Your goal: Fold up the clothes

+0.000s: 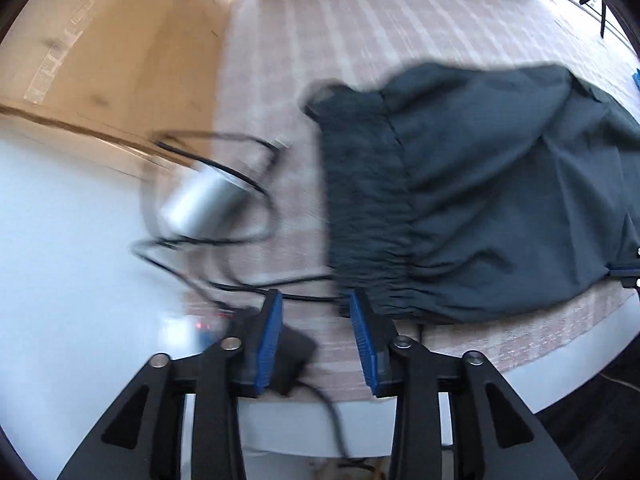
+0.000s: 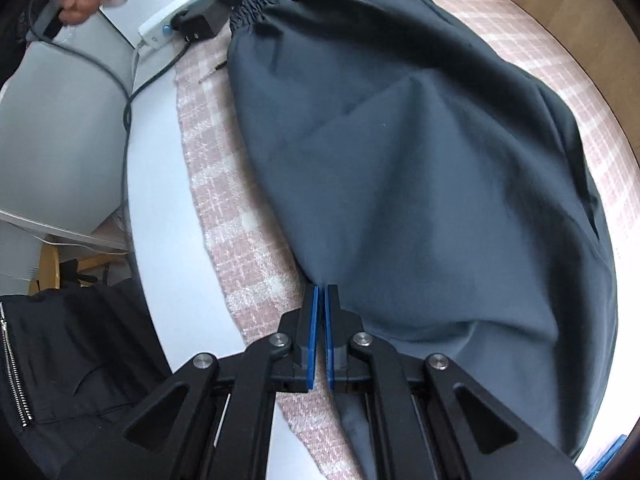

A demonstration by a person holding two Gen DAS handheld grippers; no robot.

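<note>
Dark garment [image 2: 400,160], soft and limp.
Right gripper [image 2: 321,300] pinched on its hem; left gripper [image 1: 316,308] agape beside elastic waistband [image 1: 372,240], best hold.

Dark slate-grey shorts [image 2: 420,168] lie on a pink-and-white checked cloth [image 2: 224,200], itself spread over the white table [image 2: 168,216].

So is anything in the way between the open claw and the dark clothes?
Nothing visible blocks it. The left claw is open right at the dark garment's gathered waistband; the black cables lie off to its left.
</note>
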